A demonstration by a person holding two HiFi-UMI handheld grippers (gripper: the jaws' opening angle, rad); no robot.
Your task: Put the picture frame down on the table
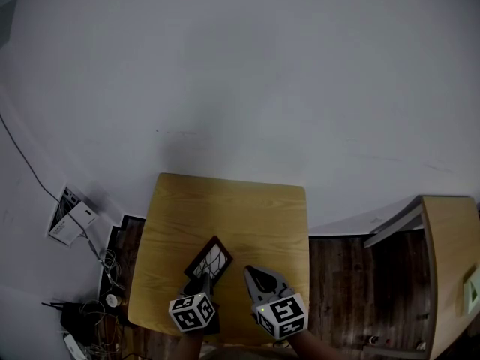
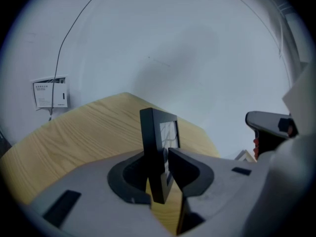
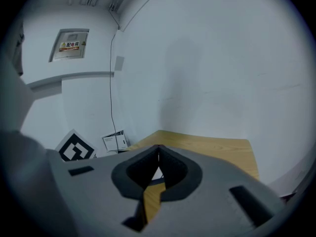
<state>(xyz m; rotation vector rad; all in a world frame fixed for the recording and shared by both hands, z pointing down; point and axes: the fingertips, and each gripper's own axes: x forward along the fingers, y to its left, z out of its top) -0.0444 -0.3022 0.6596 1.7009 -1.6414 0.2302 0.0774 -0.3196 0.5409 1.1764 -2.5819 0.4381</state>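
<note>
The black picture frame (image 1: 209, 261) stands tilted on the near part of the wooden table (image 1: 225, 208), its lower edge by the table top. My left gripper (image 1: 204, 282) straddles its near end. In the left gripper view the frame (image 2: 159, 132) stands edge-on between the jaws of the left gripper (image 2: 160, 164), with a thin gap at the right jaw, so the jaws are open around it. My right gripper (image 1: 251, 276) hovers just to the right of the frame, apart from it. Its tips (image 3: 158, 149) meet with nothing between them.
A white box (image 1: 71, 216) and a tangle of cables (image 1: 90, 306) lie on the floor left of the table. A second wooden table (image 1: 450, 268) stands at the right over dark floorboards. A white wall rises behind the table's far edge.
</note>
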